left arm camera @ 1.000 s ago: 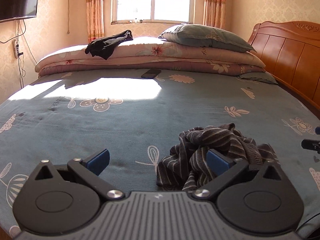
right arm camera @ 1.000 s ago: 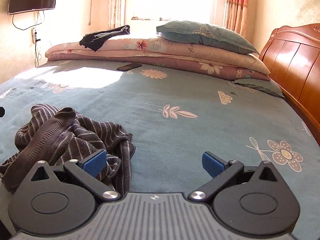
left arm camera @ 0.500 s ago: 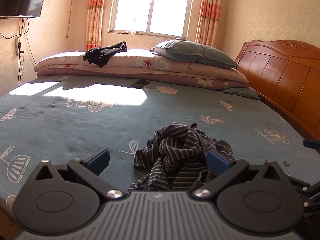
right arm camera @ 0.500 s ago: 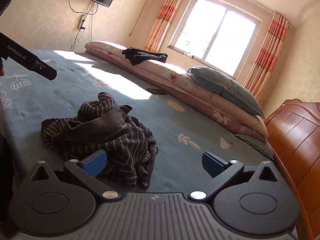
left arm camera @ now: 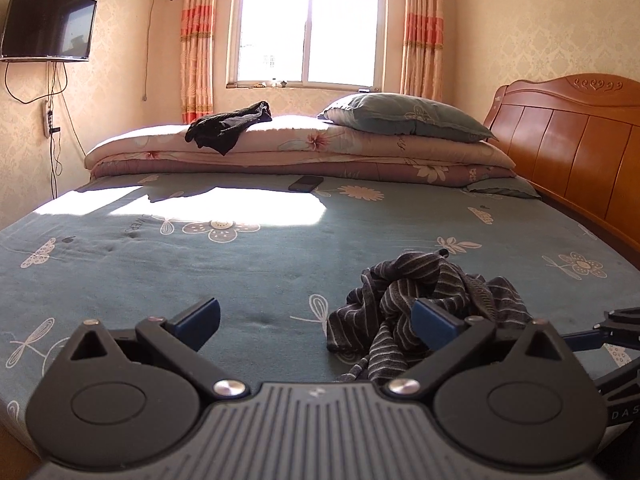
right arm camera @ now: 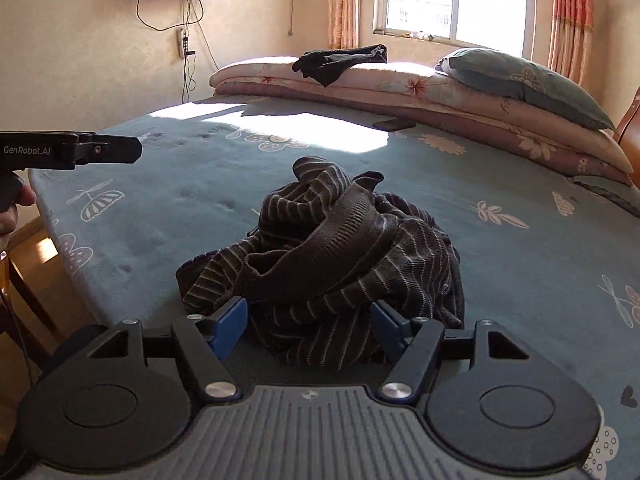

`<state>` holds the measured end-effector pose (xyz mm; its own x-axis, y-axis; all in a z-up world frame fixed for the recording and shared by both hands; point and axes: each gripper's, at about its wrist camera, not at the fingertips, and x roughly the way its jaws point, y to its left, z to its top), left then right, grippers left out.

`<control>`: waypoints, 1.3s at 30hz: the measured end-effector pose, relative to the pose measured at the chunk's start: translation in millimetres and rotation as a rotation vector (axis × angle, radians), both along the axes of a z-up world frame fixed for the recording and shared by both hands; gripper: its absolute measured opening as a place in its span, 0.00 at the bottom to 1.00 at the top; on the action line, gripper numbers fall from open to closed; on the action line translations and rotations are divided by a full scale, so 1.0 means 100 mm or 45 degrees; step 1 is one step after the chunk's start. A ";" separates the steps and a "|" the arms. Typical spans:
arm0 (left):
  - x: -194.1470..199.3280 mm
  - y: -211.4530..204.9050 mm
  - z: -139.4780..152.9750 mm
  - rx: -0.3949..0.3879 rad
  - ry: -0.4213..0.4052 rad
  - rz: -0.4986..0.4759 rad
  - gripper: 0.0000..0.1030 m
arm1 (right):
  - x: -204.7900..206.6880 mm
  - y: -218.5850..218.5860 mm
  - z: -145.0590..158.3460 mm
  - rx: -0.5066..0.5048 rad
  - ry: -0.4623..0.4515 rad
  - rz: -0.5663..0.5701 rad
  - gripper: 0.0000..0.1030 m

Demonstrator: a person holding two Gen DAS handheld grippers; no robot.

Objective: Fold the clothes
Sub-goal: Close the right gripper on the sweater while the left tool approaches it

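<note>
Right gripper (right arm camera: pixel 306 322) had just been closing around the crumpled striped garment (right arm camera: pixel 332 240), pads not yet pressing; left gripper (left arm camera: pixel 316 318) wide beside it. Unfolding pending.

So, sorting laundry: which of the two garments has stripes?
The crumpled one between the right gripper's jaws; the garment on the quilts is plain black.

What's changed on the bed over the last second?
The right gripper swung round to face the striped garment, and its fingers have just been closing around the near edge, not yet pinching. The left gripper stays open beside it. The garment, phone and pillow haven't moved.
</note>
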<state>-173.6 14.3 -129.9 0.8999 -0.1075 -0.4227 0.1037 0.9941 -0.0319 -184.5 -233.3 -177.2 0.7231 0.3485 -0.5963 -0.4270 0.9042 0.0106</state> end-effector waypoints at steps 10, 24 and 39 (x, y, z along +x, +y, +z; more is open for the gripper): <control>0.01 -0.09 -0.15 0.133 -0.050 -0.121 0.79 | 0.26 0.21 -0.28 0.261 0.224 -0.016 0.70; 0.04 -0.13 0.05 0.089 -0.060 -0.237 0.79 | 0.44 0.33 -0.34 0.113 0.234 -0.148 0.16; 0.15 -0.15 0.23 0.435 -0.055 -0.260 0.80 | 0.31 -1.09 0.47 -0.126 -0.077 -0.464 0.12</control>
<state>-158.3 -1.1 -106.4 0.8923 -0.1458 -0.4274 0.2943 0.9056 0.3055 -153.2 -342.1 -130.0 0.8239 0.0051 -0.5667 -0.0746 0.9922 -0.0996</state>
